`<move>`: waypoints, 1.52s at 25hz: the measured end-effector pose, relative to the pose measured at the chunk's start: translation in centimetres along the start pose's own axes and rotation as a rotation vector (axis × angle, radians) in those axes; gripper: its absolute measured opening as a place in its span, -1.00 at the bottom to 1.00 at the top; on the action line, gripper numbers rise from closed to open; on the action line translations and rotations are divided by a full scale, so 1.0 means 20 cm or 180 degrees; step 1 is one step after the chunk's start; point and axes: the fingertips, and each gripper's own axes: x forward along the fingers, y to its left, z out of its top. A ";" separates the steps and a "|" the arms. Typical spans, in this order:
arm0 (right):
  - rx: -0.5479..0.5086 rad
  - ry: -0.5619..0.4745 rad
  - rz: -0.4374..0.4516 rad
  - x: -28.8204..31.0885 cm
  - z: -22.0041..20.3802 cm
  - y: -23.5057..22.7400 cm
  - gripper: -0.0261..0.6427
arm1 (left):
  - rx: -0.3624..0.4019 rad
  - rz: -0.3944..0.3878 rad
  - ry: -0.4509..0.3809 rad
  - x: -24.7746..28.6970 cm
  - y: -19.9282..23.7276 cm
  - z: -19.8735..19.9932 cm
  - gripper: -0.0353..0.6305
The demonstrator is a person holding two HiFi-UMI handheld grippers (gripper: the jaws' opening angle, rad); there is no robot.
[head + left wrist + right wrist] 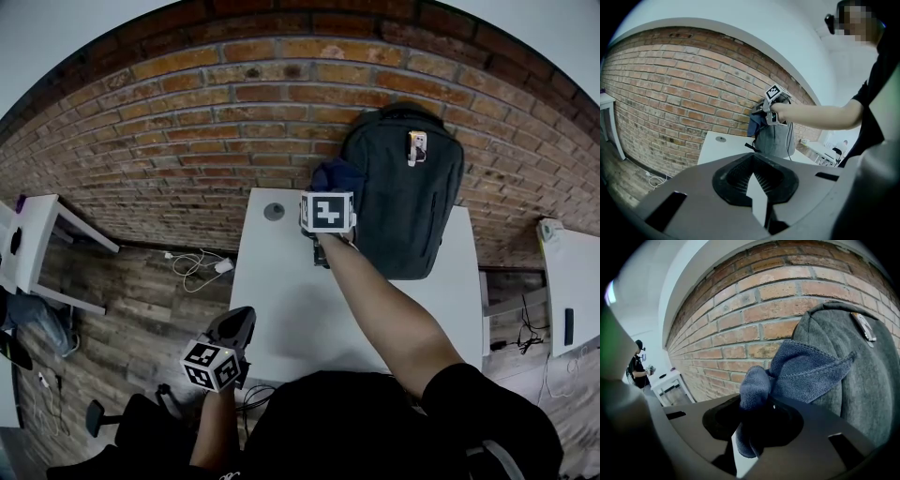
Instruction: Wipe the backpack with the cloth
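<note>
A dark grey backpack (405,192) stands on the white table (281,309), leaning against the brick wall; it also shows in the right gripper view (855,380) and the left gripper view (776,138). My right gripper (323,192) is shut on a blue cloth (801,373), held up against the backpack's left side near its top; the bunched cloth (336,175) shows just beyond the marker cube. My left gripper (234,330) hangs low off the table's near left corner, jaws together with nothing between them (757,199).
A small grey round disc (274,211) sits in the table near the wall. White side tables stand at far left (37,234) and far right (567,281). Cables (197,265) lie on the wooden floor by the wall. A person stands far off in the right gripper view (640,364).
</note>
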 end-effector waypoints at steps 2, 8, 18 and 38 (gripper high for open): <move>-0.0017 0.0068 0.0024 0.00 -0.06 0.02 -0.62 | 0.0006 -0.0002 -0.0004 0.00 0.00 0.00 -0.90; -0.0003 0.0306 0.0103 0.01 -0.30 0.05 -0.61 | 0.0022 0.0014 0.0026 -0.03 -0.01 -0.01 -0.90; -0.0182 0.0549 0.0203 -0.07 -0.70 0.08 -0.61 | 0.0073 -0.0010 0.0079 -0.06 -0.04 -0.04 -0.90; -0.0327 0.0670 0.0530 -0.40 -1.12 -0.19 -0.61 | 0.0192 -0.0209 0.0136 0.05 -0.16 -0.03 -0.90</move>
